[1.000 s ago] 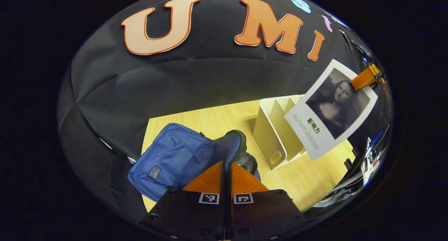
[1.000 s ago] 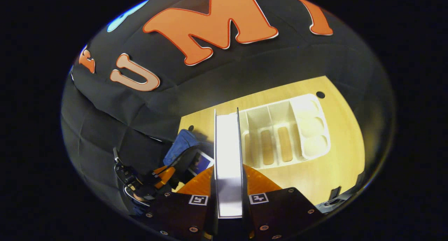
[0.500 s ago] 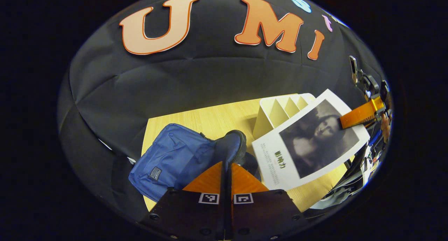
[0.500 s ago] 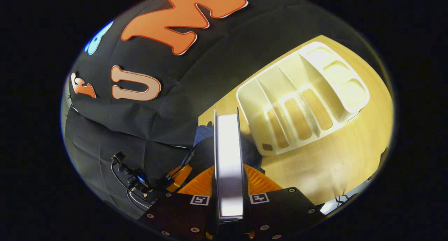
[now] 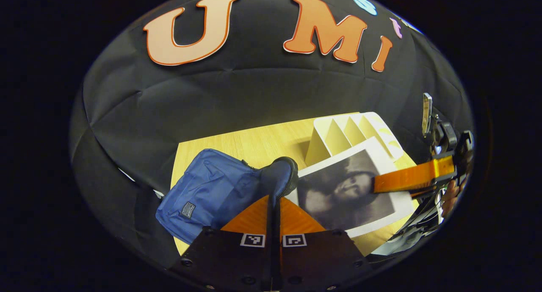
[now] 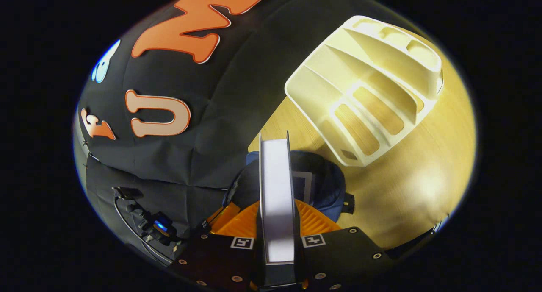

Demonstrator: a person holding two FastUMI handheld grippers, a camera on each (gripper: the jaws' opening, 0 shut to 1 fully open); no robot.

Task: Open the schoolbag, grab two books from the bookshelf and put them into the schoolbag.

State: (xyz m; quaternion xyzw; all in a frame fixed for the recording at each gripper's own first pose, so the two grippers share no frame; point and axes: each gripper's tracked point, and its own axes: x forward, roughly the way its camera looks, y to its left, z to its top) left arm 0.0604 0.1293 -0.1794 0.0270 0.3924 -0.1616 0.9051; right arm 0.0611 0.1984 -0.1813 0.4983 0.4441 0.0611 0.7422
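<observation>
The blue schoolbag (image 5: 203,194) lies on the wooden table, its mouth facing right. My left gripper (image 5: 274,197) is shut on the bag's zipped flap (image 5: 283,175) and holds it raised. My right gripper (image 5: 377,185) is shut on a white book with a dark portrait cover (image 5: 338,194), held nearly flat with its left edge at the bag's mouth. In the right gripper view that book (image 6: 275,186) stands edge-on between my right gripper (image 6: 276,204) fingers, above the dark open mouth (image 6: 326,186). Another book (image 6: 304,182) lies inside the bag.
The white slotted bookshelf (image 5: 351,129) stands behind the book on the table; in the right gripper view the bookshelf (image 6: 368,84) has bare slots. Wooden table (image 6: 415,173) stretches right of the bag. A hand (image 5: 449,196) holds the right gripper at the far right.
The right gripper has brought the book down and left, from above the bookshelf to the bag's mouth, tilting it flatter. The left gripper has kept hold of the flap without moving.
</observation>
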